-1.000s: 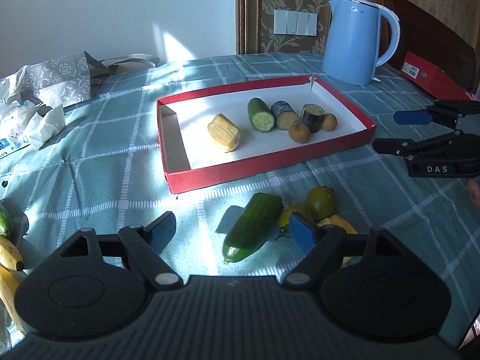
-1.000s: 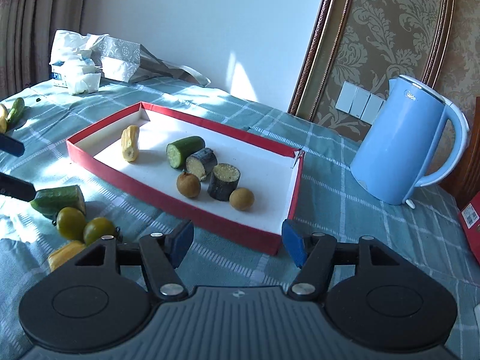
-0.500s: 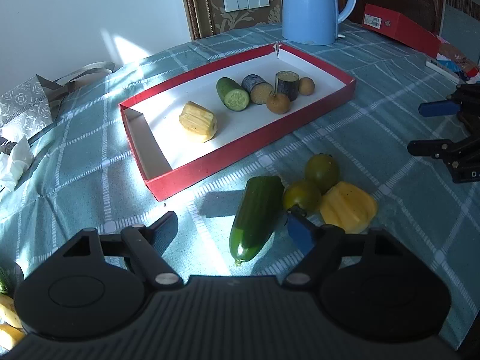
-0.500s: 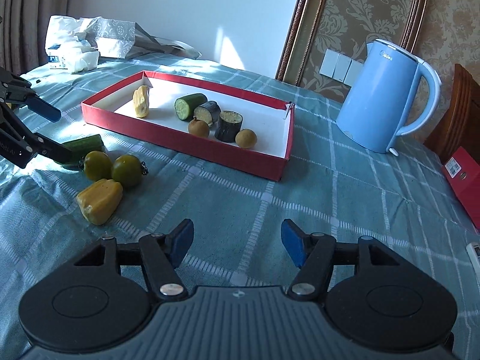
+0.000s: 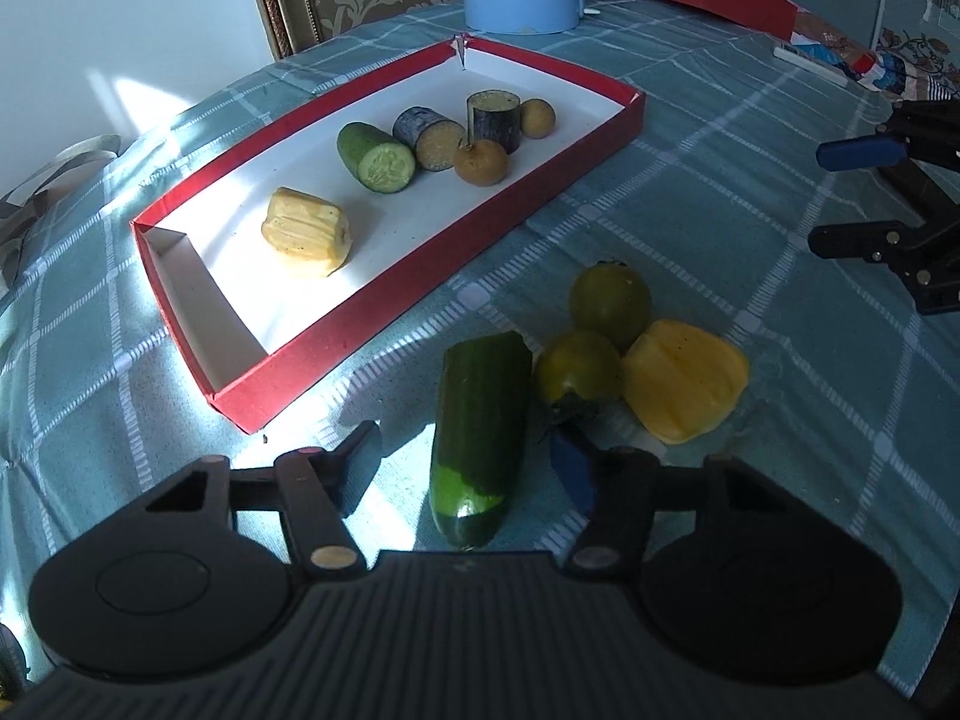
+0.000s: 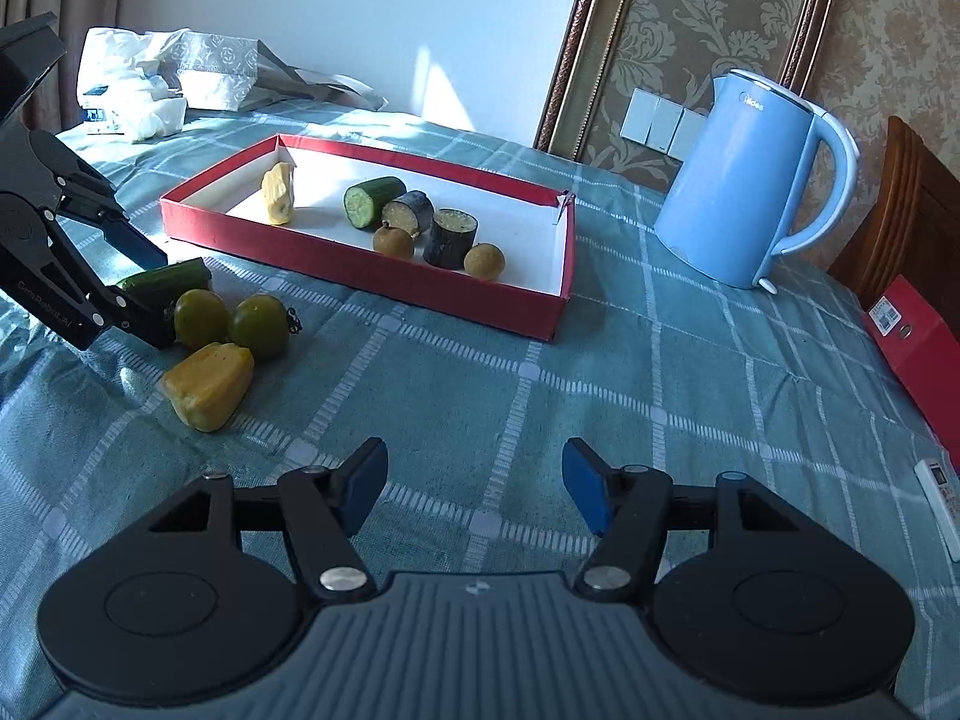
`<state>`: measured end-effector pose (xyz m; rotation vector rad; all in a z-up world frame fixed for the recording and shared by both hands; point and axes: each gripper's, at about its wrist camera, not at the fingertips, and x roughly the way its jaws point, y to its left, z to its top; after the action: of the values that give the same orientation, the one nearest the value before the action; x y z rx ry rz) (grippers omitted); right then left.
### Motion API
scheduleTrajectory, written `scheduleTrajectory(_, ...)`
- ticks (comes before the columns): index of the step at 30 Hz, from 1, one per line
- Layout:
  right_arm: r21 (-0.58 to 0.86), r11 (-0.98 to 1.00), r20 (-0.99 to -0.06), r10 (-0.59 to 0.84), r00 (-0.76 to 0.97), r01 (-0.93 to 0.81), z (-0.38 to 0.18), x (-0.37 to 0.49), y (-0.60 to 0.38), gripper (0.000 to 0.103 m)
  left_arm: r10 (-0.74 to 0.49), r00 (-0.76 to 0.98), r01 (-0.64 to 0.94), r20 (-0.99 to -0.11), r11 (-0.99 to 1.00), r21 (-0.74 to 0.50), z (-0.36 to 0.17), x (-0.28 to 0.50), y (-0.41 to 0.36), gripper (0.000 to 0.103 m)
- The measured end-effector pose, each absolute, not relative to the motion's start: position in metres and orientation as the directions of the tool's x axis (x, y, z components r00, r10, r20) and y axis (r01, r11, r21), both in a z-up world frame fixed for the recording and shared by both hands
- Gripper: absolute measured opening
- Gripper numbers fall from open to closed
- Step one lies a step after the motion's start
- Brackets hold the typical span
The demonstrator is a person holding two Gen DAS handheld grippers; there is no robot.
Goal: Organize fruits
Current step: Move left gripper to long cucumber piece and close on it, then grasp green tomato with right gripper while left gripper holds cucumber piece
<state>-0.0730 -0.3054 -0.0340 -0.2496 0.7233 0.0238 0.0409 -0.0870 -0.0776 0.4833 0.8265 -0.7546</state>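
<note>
L tongs low over the table, jaws closing w/ the near end of the loose cucumber between them; pads not yet pressing, gap visible both sides. R tongs apart from the fruit, jaws part open, nothing between, only checked cloth below. Cucumber lies on the cloth just outside the red tray, touching one of two green tomatoes; second tomato behind it, yellow fruit chunk beside both. Inside tray: yellow chunk, cut cucumber half, two dark-skinned cut pieces, two small brown round fruits. Blue kettle beyond the tray's far end. Red box at table edge.
</note>
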Motion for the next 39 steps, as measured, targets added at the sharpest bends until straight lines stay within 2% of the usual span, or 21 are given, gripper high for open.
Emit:
scheduleTrajectory(2, -0.217, 0.971, -0.658, -0.067, 0.75, -0.104, -0.034, -0.074, -0.304, 0.064, -0.42, 0.425, 0.771, -0.802, 0.632, 0.078, -0.077, 0.045, -0.086, 0.044)
scheduleTrajectory(4, -0.218, 0.971, -0.659, -0.07, 0.749, -0.101, -0.034, -0.074, -0.304, 0.064, -0.426, 0.414, 0.781, -0.804, 0.619, 0.075, -0.076, 0.048, -0.085, 0.044)
scheduleTrajectory(12, -0.214, 0.973, -0.657, -0.077, 0.75, -0.088, -0.034, -0.073, -0.301, 0.064, -0.465, 0.376, 0.793, -0.801, 0.609, 0.019, -0.076, 0.05, -0.08, 0.029)
scheduleTrajectory(16, -0.216, 0.972, -0.652, -0.073, 0.755, -0.092, -0.033, -0.072, -0.299, 0.064, -0.445, 0.424, 0.757, -0.789, 0.652, 0.039, -0.076, 0.043, -0.081, 0.028)
scheduleTrajectory(25, -0.204, 0.972, -0.64, -0.041, 0.767, -0.117, -0.027, -0.07, -0.292, 0.064, -0.311, 0.608, 0.512, -0.73, 0.856, 0.063, -0.069, 0.02, -0.061, 0.028)
scheduleTrajectory(39, -0.102, 0.953, -0.656, 0.153, 0.74, -0.287, -0.027, -0.057, -0.239, 0.063, -0.241, 0.661, 0.36, -0.711, 0.933, 0.019, -0.053, -0.006, -0.023, 0.028)
